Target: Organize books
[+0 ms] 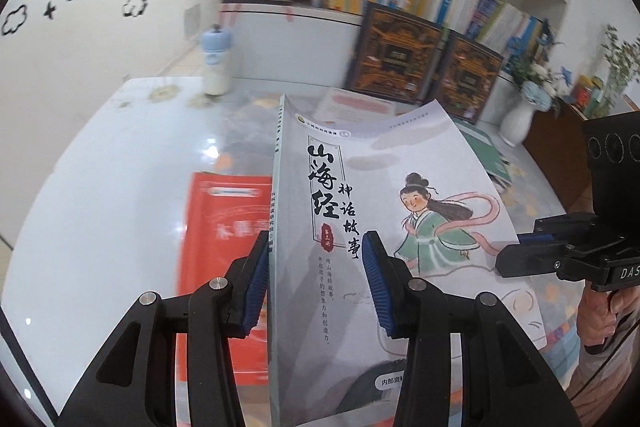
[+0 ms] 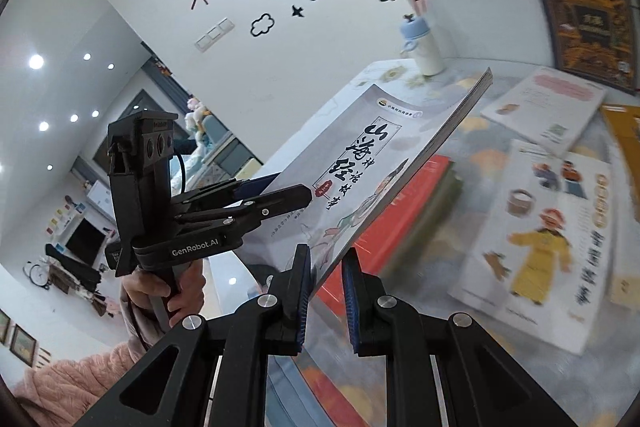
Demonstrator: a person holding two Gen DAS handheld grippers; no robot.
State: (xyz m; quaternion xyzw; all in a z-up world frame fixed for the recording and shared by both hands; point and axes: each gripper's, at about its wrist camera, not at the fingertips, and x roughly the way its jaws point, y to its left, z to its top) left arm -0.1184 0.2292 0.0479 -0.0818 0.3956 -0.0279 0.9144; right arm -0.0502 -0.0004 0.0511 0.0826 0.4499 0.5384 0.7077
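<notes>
Carefully, we are carrying the grey storybook (image 1: 400, 195) above the table (image 1: 100, 187), left gripper (image 1: 316, 283) clamping its spine at six o'clock, right gripper (image 2: 326, 297) pinching its page edge, keeping both grips level.

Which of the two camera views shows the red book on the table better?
The left wrist view. There the red book lies flat on the table with much of its cover facing the camera, partly hidden by the lifted grey book. The right wrist view shows only a blurred strip of the red book under the grey book.
</notes>
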